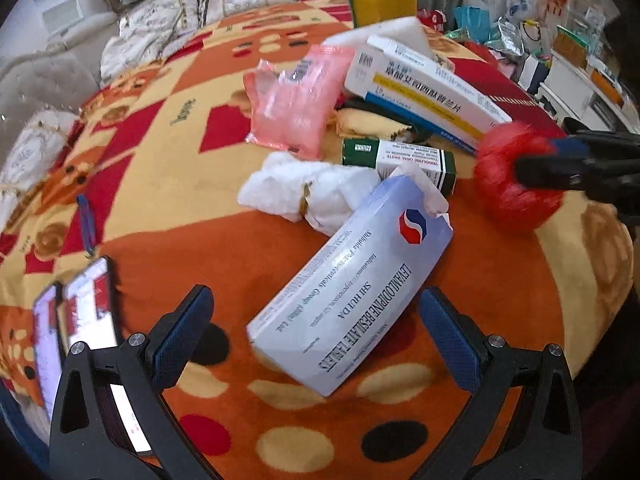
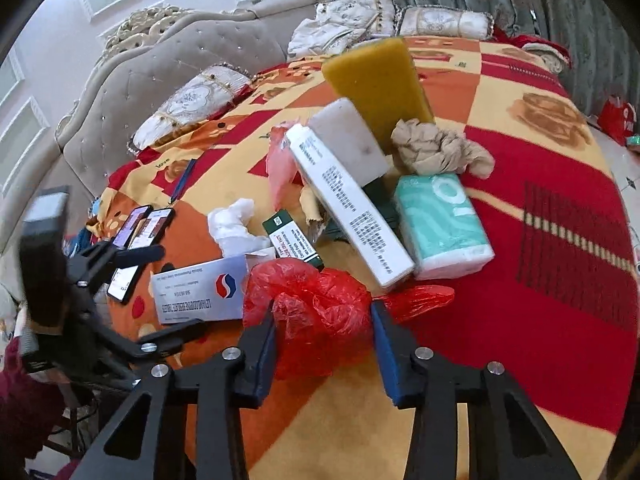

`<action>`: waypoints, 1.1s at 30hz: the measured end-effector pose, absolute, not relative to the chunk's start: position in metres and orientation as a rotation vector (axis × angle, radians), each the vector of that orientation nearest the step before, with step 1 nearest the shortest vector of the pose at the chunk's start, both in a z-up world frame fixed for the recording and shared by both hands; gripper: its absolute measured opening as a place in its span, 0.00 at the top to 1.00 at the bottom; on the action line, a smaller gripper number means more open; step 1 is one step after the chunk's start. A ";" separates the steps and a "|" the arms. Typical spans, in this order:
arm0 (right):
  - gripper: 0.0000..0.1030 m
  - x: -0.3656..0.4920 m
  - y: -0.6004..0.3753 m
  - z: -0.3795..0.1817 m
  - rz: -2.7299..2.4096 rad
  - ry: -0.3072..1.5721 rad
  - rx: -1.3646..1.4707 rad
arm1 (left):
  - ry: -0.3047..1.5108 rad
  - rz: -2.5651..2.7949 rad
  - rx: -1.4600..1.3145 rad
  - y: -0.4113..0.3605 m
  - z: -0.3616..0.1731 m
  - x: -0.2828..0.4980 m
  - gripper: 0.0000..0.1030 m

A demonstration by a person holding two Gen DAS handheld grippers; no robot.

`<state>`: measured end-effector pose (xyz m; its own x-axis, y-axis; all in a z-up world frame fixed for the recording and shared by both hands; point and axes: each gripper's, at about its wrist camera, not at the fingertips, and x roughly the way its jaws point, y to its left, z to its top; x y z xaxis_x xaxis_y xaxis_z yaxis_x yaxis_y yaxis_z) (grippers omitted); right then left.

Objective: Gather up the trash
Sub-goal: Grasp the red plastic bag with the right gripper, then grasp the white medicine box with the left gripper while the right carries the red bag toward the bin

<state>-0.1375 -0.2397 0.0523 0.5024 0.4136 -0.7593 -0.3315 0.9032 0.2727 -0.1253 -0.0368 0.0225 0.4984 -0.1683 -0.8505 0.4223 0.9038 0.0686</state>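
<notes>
We are gripping the red plastic bag (image 2: 308, 312) on the blanket (image 2: 540, 240) with our right gripper (image 2: 324, 344), while our left gripper (image 1: 316, 332) is hanging spread wide.

Left wrist view: our released jaws are straddling the near end of the pale blue medicine box (image 1: 352, 292) without pressing it; beyond it are lying a white tissue wad (image 1: 296, 194), a green box (image 1: 400, 160) and a pink bag (image 1: 296, 100). Right wrist view: our pads are pinching the red bag's crumpled plastic, and only here are we seeing the mint tissue pack (image 2: 444, 224) and the beige crumpled paper (image 2: 436, 148) behind the long white box (image 2: 348, 208).
</notes>
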 end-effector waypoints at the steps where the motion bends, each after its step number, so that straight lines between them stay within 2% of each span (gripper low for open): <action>1: 0.61 -0.139 -0.243 0.055 0.450 0.938 0.095 | 0.999 -0.382 0.258 -0.036 0.023 -0.125 0.27; 2: 0.61 -0.142 -0.248 0.059 0.447 0.933 0.098 | 1.020 -0.400 0.235 -0.036 0.023 -0.123 0.36; 3: 0.61 -0.145 -0.255 0.064 0.437 0.924 0.100 | 1.021 -0.404 0.223 -0.037 0.025 -0.122 0.39; 5: 0.61 -0.149 -0.267 0.071 0.422 0.910 0.110 | 1.015 -0.417 0.198 -0.036 0.032 -0.124 0.57; 8: 0.61 -0.157 -0.292 0.083 0.385 0.885 0.138 | 1.043 -0.477 0.118 -0.035 0.045 -0.127 0.69; 13: 0.61 -0.167 -0.337 0.096 0.301 0.848 0.195 | 1.056 -0.494 0.162 -0.058 0.049 -0.134 0.71; 19: 0.61 -0.181 -0.375 0.104 0.224 0.813 0.234 | 1.060 -0.563 0.159 -0.093 0.053 -0.150 0.84; 33: 0.61 -0.208 -0.475 0.109 -0.014 0.764 0.316 | 1.016 -0.832 0.167 -0.182 0.093 -0.178 0.84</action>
<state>-0.2076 -0.4748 0.1090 0.7246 0.1015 -0.6816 0.1264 0.9527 0.2763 -0.1777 -0.1819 0.0934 0.2560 -0.5363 -0.8043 0.6829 0.6892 -0.2421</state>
